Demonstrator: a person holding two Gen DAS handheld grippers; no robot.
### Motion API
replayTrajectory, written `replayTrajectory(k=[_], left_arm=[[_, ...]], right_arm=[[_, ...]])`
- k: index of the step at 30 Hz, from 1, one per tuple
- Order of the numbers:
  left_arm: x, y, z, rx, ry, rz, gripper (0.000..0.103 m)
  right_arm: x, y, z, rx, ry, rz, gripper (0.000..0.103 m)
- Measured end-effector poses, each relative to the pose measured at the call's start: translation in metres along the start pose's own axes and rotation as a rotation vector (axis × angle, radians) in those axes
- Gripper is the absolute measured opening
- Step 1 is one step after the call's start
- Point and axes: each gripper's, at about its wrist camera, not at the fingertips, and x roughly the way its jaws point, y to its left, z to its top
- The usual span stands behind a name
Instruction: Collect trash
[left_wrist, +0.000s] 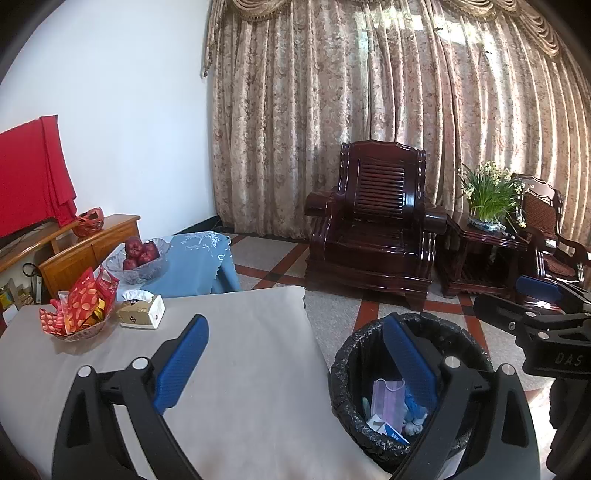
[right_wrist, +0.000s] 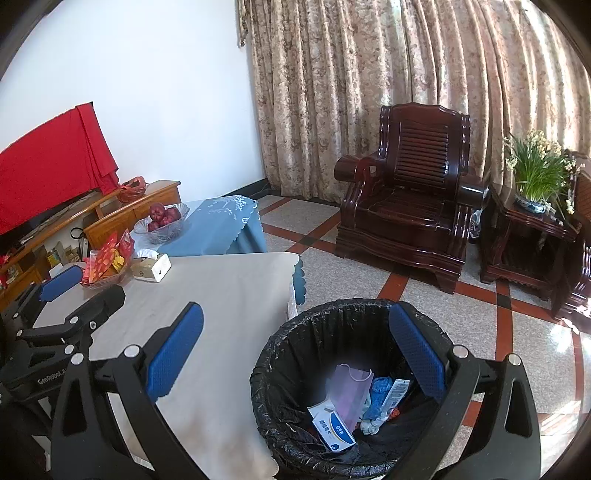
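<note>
Along the far-left counter (right_wrist: 229, 295) edge sit a snack basket (right_wrist: 105, 267) and tissue box (right_wrist: 152, 267); the left hand-held gripper (left_wrist: 295, 363) hangs wide and empty, as does the right hand-held gripper (right_wrist: 295, 356). Rightward, the lined trash bin (right_wrist: 295, 332) holds a mask (right_wrist: 351, 391) and small carton (right_wrist: 332, 428). Mistaking snacks for trash seems the likeliest error.
</note>
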Motion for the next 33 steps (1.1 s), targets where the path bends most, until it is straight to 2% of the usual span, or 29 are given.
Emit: replayTrajectory(k=[33], left_arm=[[-0.0001, 0.0006, 0.0001, 0.001, 0.002, 0.000, 0.093]], right_arm=[[0.0034, 0.0086, -0.0006, -0.002, 0.004, 0.001, 0.098]])
